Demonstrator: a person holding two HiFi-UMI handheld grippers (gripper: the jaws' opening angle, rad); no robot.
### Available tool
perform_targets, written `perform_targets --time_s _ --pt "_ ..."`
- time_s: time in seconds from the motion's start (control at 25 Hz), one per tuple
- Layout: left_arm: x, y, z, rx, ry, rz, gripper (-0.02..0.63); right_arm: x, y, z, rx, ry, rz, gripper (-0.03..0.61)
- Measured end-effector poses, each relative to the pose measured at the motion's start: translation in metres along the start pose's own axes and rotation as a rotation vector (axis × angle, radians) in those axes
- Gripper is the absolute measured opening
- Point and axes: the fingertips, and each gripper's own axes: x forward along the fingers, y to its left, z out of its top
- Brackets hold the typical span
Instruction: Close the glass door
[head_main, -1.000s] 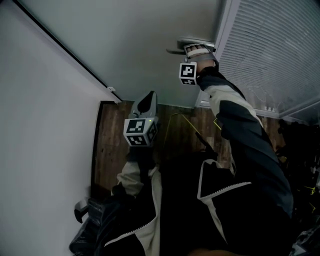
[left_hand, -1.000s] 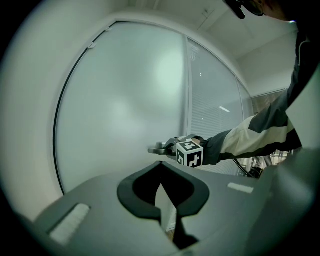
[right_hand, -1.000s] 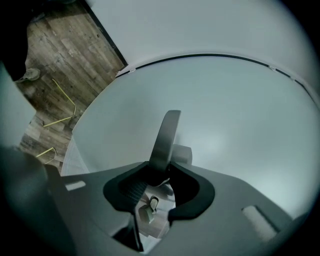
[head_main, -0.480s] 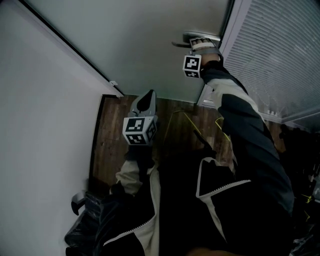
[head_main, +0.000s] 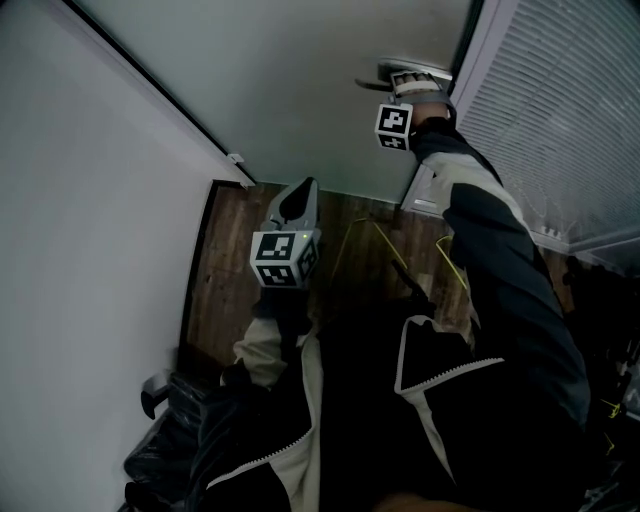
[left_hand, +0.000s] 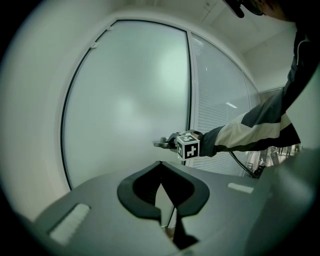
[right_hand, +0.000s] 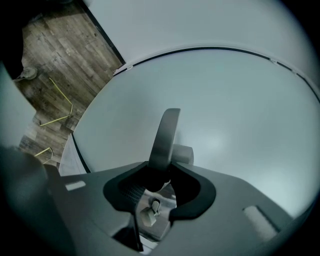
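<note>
Frosted glass door (head_main: 300, 90), lever handle (right_hand: 165, 135) in right gripper (right_hand: 161, 175)

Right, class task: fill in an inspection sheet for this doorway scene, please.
Surface: wooden floor.
Job's things: frosted glass door with a lever handle.
Clutter: dark bundle low by the left wall, unidentifiable.
Grippers: right claw closed on the handle; left claw shut, empty, apart from the door.
Cables: thin yellow lines over the floor; cable or not, unclear.
Surroundings: slatted blinds right of the door; plain wall left.
</note>
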Motion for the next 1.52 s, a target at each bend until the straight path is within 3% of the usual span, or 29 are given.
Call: perform_targets --time_s 0.32,0.44,0.56,0.68,0.84,1.0,1.08,1.28,1.52 --pt "-0.01 -0.002 -0.002 -0.007 0.013 0.015 0.002 -0.002 -0.001 -0.002 0.05 -0.017 0.023 0.135" --pt "-0.013 0.0 -0.004 -0.003 0.007 0.016 0.002 -0.005 -0.002 -0.004 0.092 -0.023 0.038 0.204" --pt "-0.016 0.004 -0.005 -0.012 0.003 0.016 0.002 -0.018 -0.007 -0.003 0.176 -0.048 0.036 0.213" --pt "-0.015 0.005 -0.005 -0.033 -0.001 0.001 0.002 -0.05 -0.014 0.003 0.427 -0.137 0.032 0.2" --pt "-0.012 0.004 0.001 -0.08 -0.019 -0.022 0.002 -0.128 -0.013 0.008 0.981 -0.324 0.052 0.007" --pt "-0.007 0.003 0.009 -0.085 -0.051 -0.043 0.002 -0.204 0.013 0.016 1.456 -0.468 0.145 0.003" --pt "-0.004 -0.001 0.012 -0.086 -0.058 -0.064 0.002 -0.231 0.028 0.023 1.584 -0.501 0.201 0.003" --pt "-0.003 -0.017 0.015 -0.076 -0.064 -0.123 0.002 -0.267 0.044 0.041 1.611 -0.507 0.265 0.001" --pt "-0.008 -0.027 0.015 -0.065 -0.06 -0.159 0.002 -0.284 0.045 0.043 1.606 -0.476 0.235 0.0"
